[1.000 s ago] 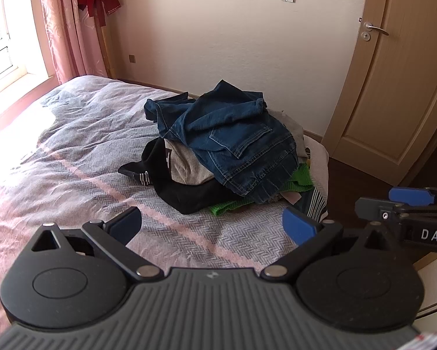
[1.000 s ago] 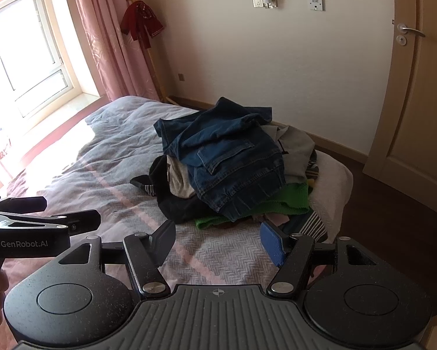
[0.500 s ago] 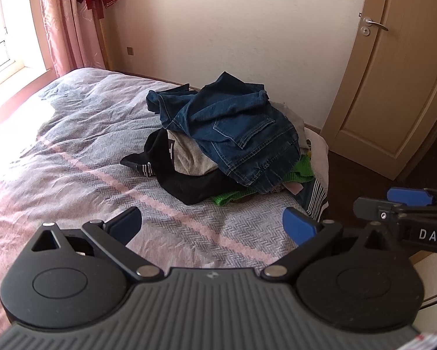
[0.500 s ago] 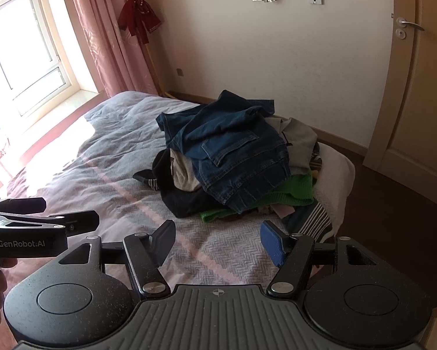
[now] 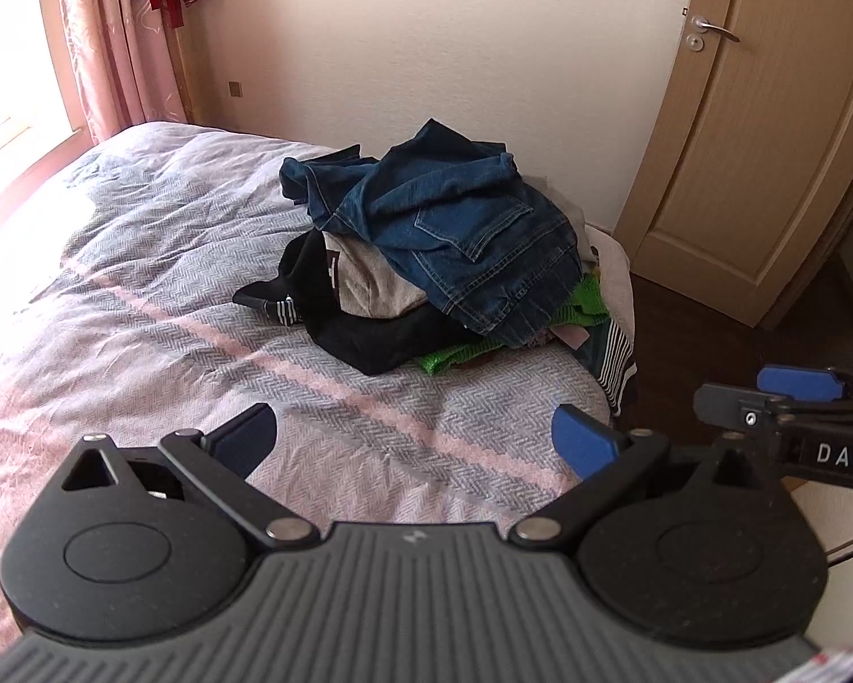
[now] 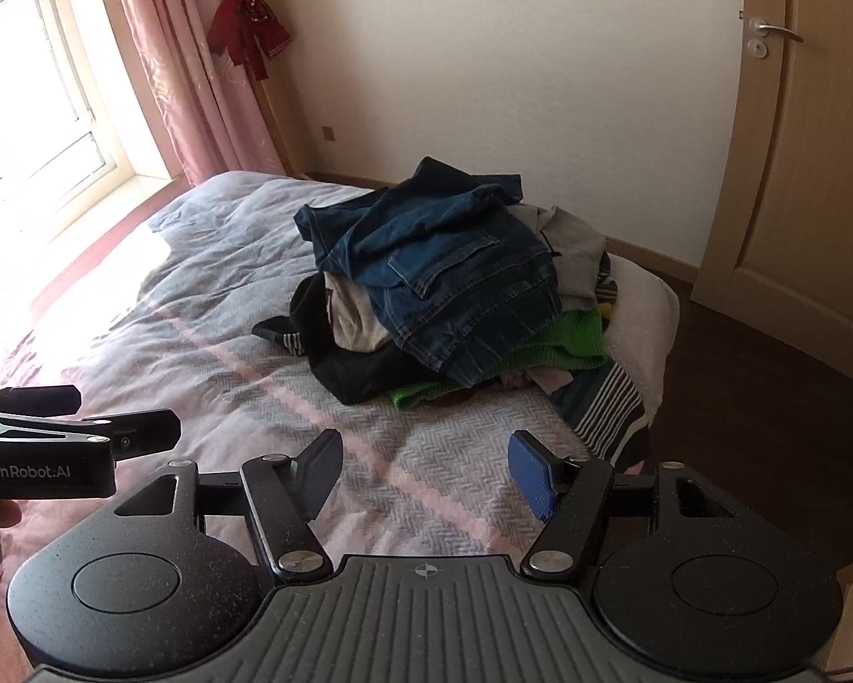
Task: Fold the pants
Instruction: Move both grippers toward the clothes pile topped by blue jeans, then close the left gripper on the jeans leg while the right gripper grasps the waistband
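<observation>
Trouble, judged from this moment, lay mostly in the heap: the jeans (image 5: 449,239) sat crumpled on top of a mixed pile of clothes (image 6: 460,313) near the far corner of the bed (image 5: 142,296), draped over a black garment (image 5: 369,341), a grey one and a green knit (image 6: 569,341). A pinch taken too deep could have caught the cloth beneath and dragged the whole pile along — and since the pile sat close to the bed's edge, with a striped piece (image 6: 609,410) already hanging over the side, a careless pull might have tipped clothes onto the dark wooden floor (image 6: 768,427). Which part of the jeans was waistband and which was leg could not be told for sure, so a wrong first hold looked likely. Both tongs hovered above the near part of the bed, well apart from the jeans: the left gripper (image 5: 415,438) had its pads spread wide with nothing between them, and the right gripper (image 6: 423,472) likewise stood open and empty. The bedspread was grey herringbone with pink stripes, soft and rumpled, leaving plenty of bare space to lay the pants flat. Beyond stood a cream wall, pink curtains (image 6: 187,85) by a bright window and a closed wooden door (image 5: 768,142).
</observation>
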`<state>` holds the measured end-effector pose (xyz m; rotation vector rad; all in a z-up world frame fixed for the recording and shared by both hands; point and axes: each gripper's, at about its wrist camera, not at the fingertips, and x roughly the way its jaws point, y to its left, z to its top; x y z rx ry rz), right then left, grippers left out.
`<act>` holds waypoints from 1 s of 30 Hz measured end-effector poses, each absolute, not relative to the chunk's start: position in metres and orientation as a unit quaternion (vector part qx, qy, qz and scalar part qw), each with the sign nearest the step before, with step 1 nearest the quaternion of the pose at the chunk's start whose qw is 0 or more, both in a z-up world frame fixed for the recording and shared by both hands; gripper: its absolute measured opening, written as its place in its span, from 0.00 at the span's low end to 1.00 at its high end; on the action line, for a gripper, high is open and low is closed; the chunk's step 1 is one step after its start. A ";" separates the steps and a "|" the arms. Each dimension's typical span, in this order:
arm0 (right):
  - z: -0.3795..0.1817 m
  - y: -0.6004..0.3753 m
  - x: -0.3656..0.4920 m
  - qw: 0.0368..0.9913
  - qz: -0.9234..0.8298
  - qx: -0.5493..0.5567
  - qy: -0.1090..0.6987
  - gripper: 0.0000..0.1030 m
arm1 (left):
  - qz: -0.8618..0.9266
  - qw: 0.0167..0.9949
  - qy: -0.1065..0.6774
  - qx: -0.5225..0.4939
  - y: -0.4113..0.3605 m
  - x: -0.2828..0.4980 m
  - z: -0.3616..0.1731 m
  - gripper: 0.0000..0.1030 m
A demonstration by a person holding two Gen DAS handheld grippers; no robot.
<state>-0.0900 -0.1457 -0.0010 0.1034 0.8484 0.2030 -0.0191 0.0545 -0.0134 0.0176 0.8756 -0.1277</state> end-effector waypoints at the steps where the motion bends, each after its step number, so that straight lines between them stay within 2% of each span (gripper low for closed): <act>1: -0.004 -0.146 -0.091 0.904 0.097 0.052 0.412 0.60 | -0.062 0.903 0.426 0.009 0.056 -0.019 -0.016 0.99; 13: -0.023 -0.175 -0.047 0.904 0.077 0.077 0.413 0.59 | -0.054 0.899 0.435 0.014 0.064 0.028 -0.038 0.98; 30: -0.110 -0.252 0.175 0.904 0.090 0.085 0.409 0.59 | -0.013 0.890 0.455 0.007 0.055 0.233 -0.110 0.89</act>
